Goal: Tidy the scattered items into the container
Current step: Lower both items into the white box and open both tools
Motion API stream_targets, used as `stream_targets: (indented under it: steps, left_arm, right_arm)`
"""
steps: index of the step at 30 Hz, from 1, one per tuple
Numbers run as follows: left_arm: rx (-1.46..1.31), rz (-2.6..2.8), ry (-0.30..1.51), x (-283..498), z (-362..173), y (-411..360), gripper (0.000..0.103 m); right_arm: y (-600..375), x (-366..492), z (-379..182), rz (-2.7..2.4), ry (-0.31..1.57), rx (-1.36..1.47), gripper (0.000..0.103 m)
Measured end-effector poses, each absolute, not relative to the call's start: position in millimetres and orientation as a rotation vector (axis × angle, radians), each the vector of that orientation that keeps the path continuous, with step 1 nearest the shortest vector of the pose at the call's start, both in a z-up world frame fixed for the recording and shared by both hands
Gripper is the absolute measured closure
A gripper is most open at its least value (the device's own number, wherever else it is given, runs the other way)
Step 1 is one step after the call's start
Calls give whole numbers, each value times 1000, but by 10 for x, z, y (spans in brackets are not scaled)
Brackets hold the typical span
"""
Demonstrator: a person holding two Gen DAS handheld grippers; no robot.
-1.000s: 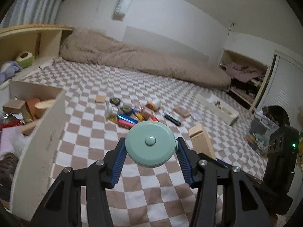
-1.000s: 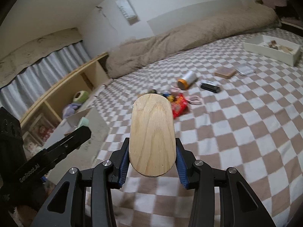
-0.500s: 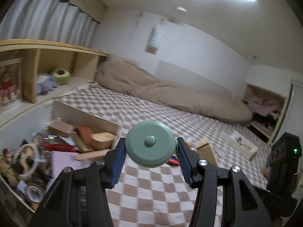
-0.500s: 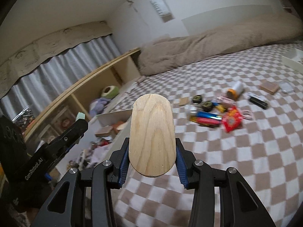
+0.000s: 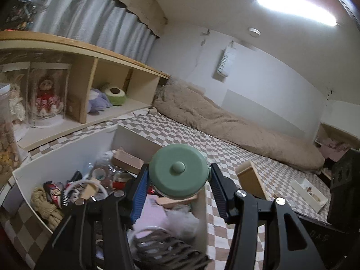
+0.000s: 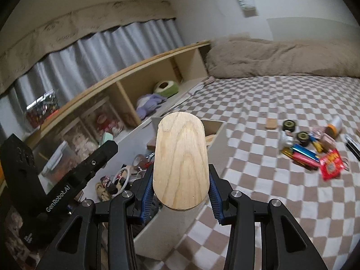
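Observation:
My left gripper (image 5: 178,183) is shut on a round mint-green tape measure (image 5: 178,171), held over the white box (image 5: 63,150) full of odds and ends. My right gripper (image 6: 181,189) is shut on an oval wooden board (image 6: 181,164), hanging above the near right edge of the same white box (image 6: 155,231). The left gripper's black body (image 6: 67,180) shows at the left in the right wrist view. Several scattered items (image 6: 312,146), among them a red snack packet (image 6: 331,167) and an orange-capped bottle (image 6: 334,127), lie on the checkered bedspread (image 6: 258,103).
A wooden shelf unit (image 5: 94,72) with dolls and plush toys runs along the left, right behind the box. A small wooden box (image 5: 252,180) and a white tray (image 5: 308,194) sit on the bedspread to the right. A beige duvet (image 5: 225,121) lies along the far wall.
Both grippers have swung left, away from the scattered pile and over the white box, each keeping hold of its object. The box and the shelf unit now fill the left of both views.

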State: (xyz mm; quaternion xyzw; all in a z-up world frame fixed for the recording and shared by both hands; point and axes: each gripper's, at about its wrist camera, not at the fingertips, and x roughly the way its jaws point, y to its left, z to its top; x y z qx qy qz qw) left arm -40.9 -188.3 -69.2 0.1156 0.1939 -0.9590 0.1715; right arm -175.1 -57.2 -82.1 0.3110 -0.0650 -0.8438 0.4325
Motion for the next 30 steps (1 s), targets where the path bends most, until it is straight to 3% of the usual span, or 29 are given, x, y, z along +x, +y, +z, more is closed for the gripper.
stream_targets:
  steps: [15, 26, 27, 28, 30]
  left_arm:
    - [329, -2551, 627, -262, -891, -2397, 51]
    - [343, -2508, 658, -228, -949, -2529, 51]
    - [349, -2507, 658, -237, -953, -2531, 51]
    - [352, -2503, 660, -241, -955, -2536, 52]
    - [358, -2500, 657, -248, -961, -2543, 52]
  right_arm:
    - [-1336, -1736, -804, -1987, -14, 814, 59]
    - [-1648, -1827, -958, -1920, -7, 907, 58]
    - [-1660, -1839, -976, -1914, -10, 923, 55]
    - [-1659, -1845, -984, -1922, -14, 928, 39]
    - [-1619, -1846, -968, -1975, -15, 910, 22]
